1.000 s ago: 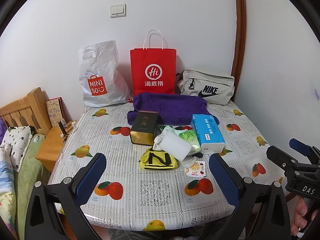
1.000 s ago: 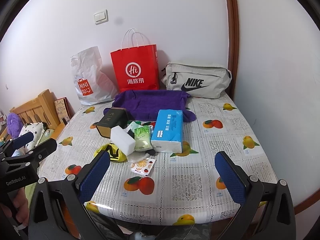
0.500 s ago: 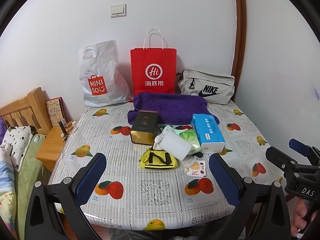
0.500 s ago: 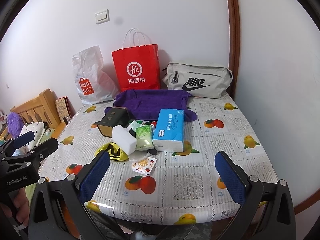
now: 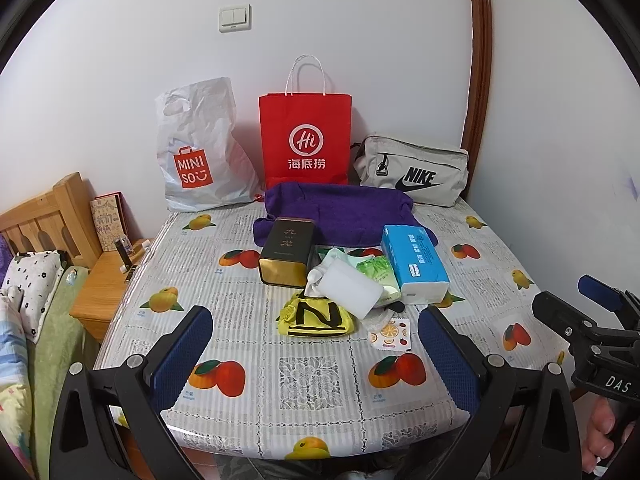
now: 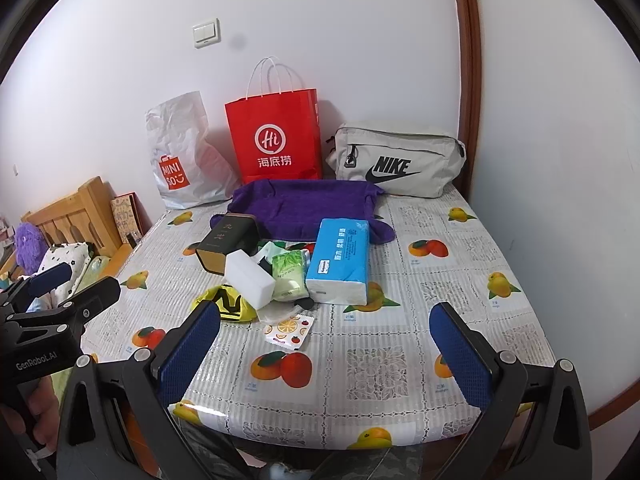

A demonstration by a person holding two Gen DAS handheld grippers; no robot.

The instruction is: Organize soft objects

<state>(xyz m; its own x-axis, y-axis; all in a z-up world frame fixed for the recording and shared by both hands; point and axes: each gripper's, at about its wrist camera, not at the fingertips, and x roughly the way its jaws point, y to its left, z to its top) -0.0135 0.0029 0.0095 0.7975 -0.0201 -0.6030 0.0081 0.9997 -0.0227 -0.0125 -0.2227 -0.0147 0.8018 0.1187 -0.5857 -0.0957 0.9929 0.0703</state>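
A pile lies mid-table: a purple towel (image 5: pixel 340 216), a blue tissue pack (image 5: pixel 414 262), a green wet-wipe pack (image 5: pixel 378 274), a white sponge block (image 5: pixel 350 288), a yellow pouch marked N (image 5: pixel 316 318) and a dark tea tin (image 5: pixel 286 256). The same towel (image 6: pixel 304 208), tissue pack (image 6: pixel 340 260), sponge (image 6: pixel 250 276) and pouch (image 6: pixel 226 304) show in the right wrist view. My left gripper (image 5: pixel 314 356) is open and empty above the table's near edge. My right gripper (image 6: pixel 326 352) is open and empty, to the right of it.
A white Miniso bag (image 5: pixel 200 152), a red paper bag (image 5: pixel 306 140) and a grey Nike bag (image 5: pixel 412 172) stand against the back wall. A small fruit-print sachet (image 5: pixel 390 334) lies in front of the pile. A wooden nightstand (image 5: pixel 108 280) and bed are at the left.
The right wrist view has shifted slightly, so the right gripper has drifted a little. The left gripper and the objects have not moved.
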